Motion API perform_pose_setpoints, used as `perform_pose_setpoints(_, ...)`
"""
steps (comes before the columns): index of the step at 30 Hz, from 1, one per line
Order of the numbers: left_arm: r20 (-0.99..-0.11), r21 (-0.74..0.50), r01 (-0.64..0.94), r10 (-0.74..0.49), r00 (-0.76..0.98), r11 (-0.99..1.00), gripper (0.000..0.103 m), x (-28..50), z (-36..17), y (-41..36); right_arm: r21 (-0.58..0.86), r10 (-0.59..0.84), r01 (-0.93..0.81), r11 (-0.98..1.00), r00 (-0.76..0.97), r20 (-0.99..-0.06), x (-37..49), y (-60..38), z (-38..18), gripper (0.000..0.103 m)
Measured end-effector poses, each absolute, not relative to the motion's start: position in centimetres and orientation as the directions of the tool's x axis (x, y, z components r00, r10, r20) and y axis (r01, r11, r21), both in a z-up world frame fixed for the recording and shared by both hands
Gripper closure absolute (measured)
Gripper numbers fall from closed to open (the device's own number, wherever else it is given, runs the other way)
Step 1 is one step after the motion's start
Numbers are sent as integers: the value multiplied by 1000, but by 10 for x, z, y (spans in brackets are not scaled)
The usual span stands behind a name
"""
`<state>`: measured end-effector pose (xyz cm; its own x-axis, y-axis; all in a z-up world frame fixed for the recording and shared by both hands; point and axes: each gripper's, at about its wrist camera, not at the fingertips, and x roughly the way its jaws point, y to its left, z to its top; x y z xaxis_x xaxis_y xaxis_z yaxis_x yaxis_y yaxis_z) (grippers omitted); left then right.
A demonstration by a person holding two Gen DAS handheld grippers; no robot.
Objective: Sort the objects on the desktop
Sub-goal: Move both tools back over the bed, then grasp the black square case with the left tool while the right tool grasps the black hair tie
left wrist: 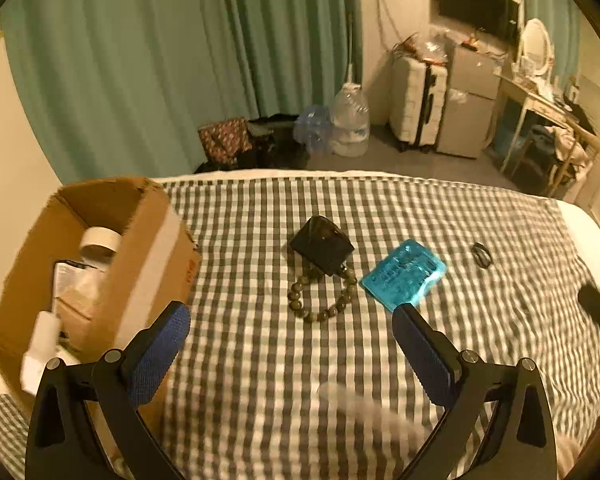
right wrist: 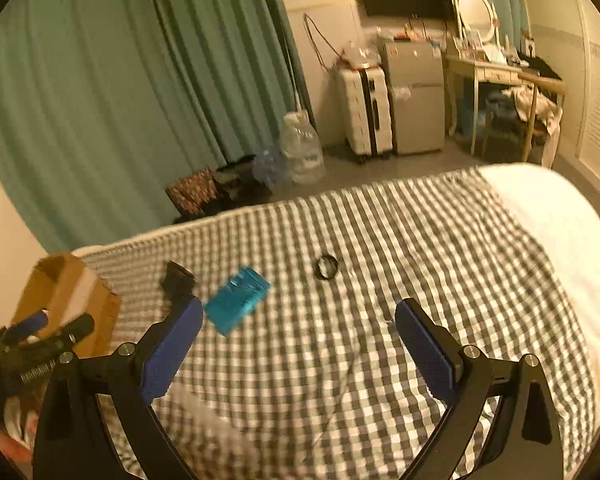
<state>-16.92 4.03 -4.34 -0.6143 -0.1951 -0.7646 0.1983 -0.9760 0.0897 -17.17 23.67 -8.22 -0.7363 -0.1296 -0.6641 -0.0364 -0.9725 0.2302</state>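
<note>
Both grippers, left gripper point(left wrist: 291, 322) and right gripper point(right wrist: 299, 318), gape wide, empty. Bead bracelet point(left wrist: 322, 300) half-hidden under black box point(left wrist: 322, 249); box point(left wrist: 100, 264) contents blurred.

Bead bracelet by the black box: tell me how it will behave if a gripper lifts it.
The bead bracelet is a loop of separate round beads, so it will probably sag limp rather than hold its ring shape. Its glossy beads may slip between the pads. Its far side touches the black box, which a pull might nudge. Both grippers, left and right, are open.
</note>
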Motion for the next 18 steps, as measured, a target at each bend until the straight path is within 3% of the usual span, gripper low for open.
perform_pose_setpoints(18,-834,116,197,-203,-513,-973,0,-305,-152,26,143,-54,-96,-985,-615,-787,-312,232,-189,6)
